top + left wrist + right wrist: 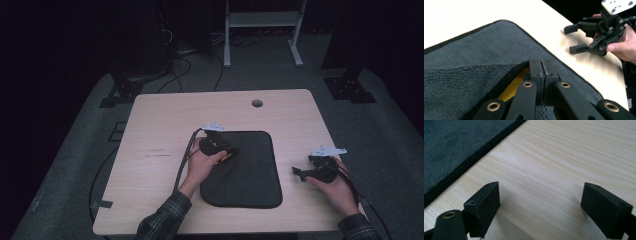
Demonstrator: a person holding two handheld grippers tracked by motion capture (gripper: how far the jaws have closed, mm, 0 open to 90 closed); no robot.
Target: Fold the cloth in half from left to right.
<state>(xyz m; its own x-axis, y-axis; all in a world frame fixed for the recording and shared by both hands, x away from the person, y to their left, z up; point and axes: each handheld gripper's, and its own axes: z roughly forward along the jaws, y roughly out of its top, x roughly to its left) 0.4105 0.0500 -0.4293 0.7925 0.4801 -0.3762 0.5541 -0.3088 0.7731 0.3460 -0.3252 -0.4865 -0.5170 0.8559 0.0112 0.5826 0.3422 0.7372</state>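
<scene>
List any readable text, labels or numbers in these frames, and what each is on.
No readable text.
Faint dark marking on the table, at in the high view: too small and blurred to read.
Nothing printed shows on the dark mat, the left claw, or the right claw and its white top plate.

Dark grey fleecy mat [247,172] with black bound edge and rounded corners, lying on pale wood surface [160,125], right of centre. Mostly flat. Left edge lifted and folded over, exposing yellow underside [511,87]. Lifted edge pinched between closed left gripper [541,71] fingers. Far and right edges flat on surface.
</scene>
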